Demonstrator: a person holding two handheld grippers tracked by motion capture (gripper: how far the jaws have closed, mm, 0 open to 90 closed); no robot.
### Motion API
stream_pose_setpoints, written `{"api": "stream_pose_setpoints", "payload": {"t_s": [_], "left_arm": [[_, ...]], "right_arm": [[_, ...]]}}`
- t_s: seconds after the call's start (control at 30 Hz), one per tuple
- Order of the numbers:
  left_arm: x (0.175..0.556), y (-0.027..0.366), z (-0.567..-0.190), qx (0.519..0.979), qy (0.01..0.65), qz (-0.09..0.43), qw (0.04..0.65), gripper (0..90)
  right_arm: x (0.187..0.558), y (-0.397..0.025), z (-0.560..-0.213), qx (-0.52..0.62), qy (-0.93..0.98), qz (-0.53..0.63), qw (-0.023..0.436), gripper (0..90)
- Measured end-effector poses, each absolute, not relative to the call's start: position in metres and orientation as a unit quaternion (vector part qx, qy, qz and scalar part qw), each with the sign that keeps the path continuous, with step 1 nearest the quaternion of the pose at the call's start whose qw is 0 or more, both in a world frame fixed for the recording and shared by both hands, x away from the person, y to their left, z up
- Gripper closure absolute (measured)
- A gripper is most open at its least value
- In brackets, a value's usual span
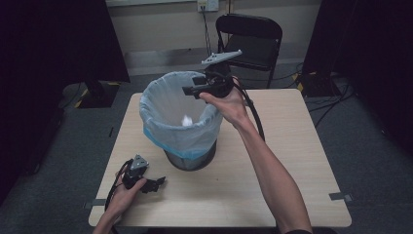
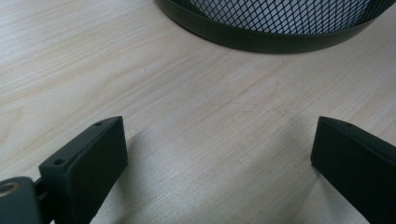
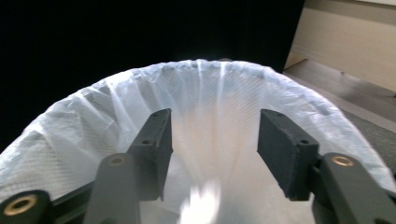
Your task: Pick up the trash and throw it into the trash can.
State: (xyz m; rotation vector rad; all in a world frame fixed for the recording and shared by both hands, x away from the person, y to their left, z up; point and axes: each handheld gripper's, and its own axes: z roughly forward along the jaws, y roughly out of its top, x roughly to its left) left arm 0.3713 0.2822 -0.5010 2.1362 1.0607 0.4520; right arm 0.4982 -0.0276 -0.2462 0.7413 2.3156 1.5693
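Observation:
A black mesh waste bin (image 1: 190, 158) lined with a pale blue plastic bag (image 1: 168, 105) stands on the wooden table (image 1: 292, 161). A small white crumpled scrap (image 1: 187, 120) shows inside the bag, and appears blurred between the jaws as a white scrap (image 3: 201, 205) in the right gripper view. My right gripper (image 1: 189, 91) hangs over the bin's far right rim, open and holding nothing (image 3: 212, 149). My left gripper (image 1: 158, 184) rests on the table near the front left, open (image 2: 219, 161), pointing at the bin's base (image 2: 261, 37).
A black folding chair (image 1: 251, 41) stands beyond the table's far edge. Cables lie on the grey floor at the right. Dark curtains close both sides. Bare tabletop spreads to the right of the bin.

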Motion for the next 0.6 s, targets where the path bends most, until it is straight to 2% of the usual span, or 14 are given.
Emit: {"api": "stream_pose_setpoints", "payload": {"t_s": [0.03,0.23,0.27,0.6], "left_arm": [[0.371,0.282,-0.501,0.824,0.410,0.175,0.350,3.0],[0.371,0.282,-0.501,0.824,0.410,0.175,0.350,3.0],[0.371,0.282,-0.501,0.825,0.409,0.175,0.349,3.0],[0.371,0.282,-0.501,0.824,0.410,0.175,0.350,3.1]], "right_arm": [[0.498,-0.030,-0.246,0.256,0.791,0.540,0.128,40.8],[0.497,-0.041,-0.246,0.265,0.782,0.548,0.134,35.8],[0.497,-0.046,-0.248,0.270,0.780,0.548,0.135,27.8],[0.496,-0.072,-0.256,0.297,0.764,0.548,0.166,18.4]]}}
